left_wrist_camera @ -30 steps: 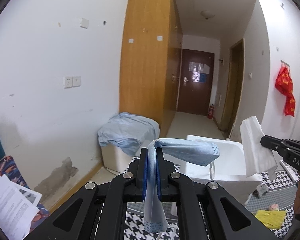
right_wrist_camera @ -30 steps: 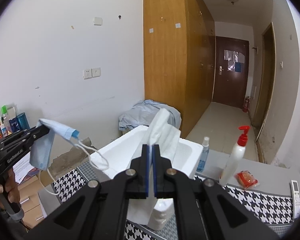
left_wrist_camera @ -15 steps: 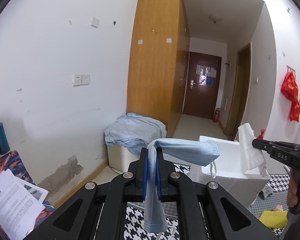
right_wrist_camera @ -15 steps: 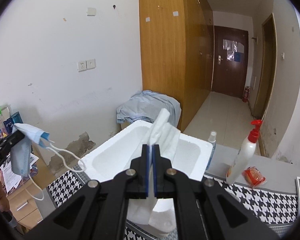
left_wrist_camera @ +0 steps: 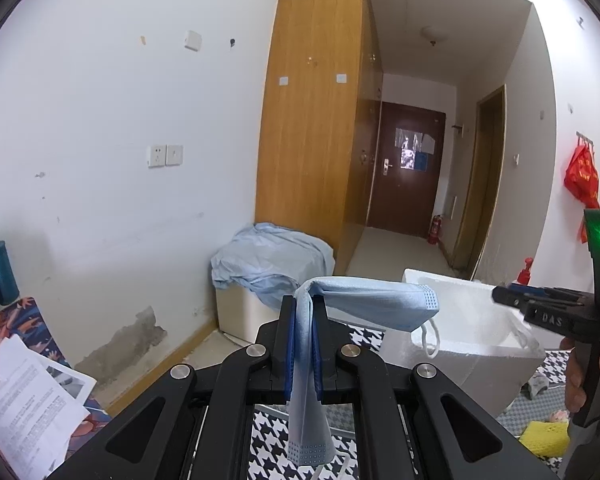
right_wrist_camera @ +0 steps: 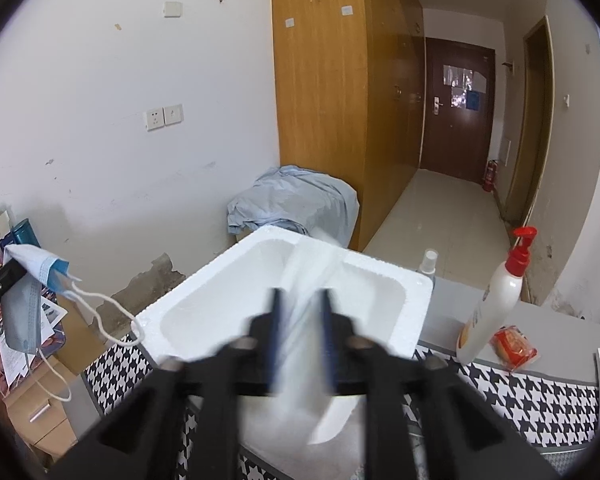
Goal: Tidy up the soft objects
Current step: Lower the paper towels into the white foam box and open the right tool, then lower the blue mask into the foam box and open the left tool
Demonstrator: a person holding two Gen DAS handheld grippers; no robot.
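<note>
**Tissue let go over the foam box, mask waiting its turn**

Jaws on the right gripper (right_wrist_camera: 300,336) are opening, and the white tissue (right_wrist_camera: 306,320) between them is a blurred streak, loose of the pads and directly above the white foam box (right_wrist_camera: 380,276). Its long axis runs up and down, so it should fall straight into the hollow. Jaws on the left gripper (left_wrist_camera: 304,344) are clamped tight on a blue face mask (left_wrist_camera: 364,304), folded over the fingertips with one end hanging below and an ear loop dangling toward the box.

From the left hand the box lies ahead and to the right, near but not underneath; the mask must travel that way before release. Apart from the falling tissue, the box looks empty. A yellow sponge-like piece (left_wrist_camera: 544,436) sits on the houndstooth cloth (right_wrist_camera: 540,400) beside it.
</note>
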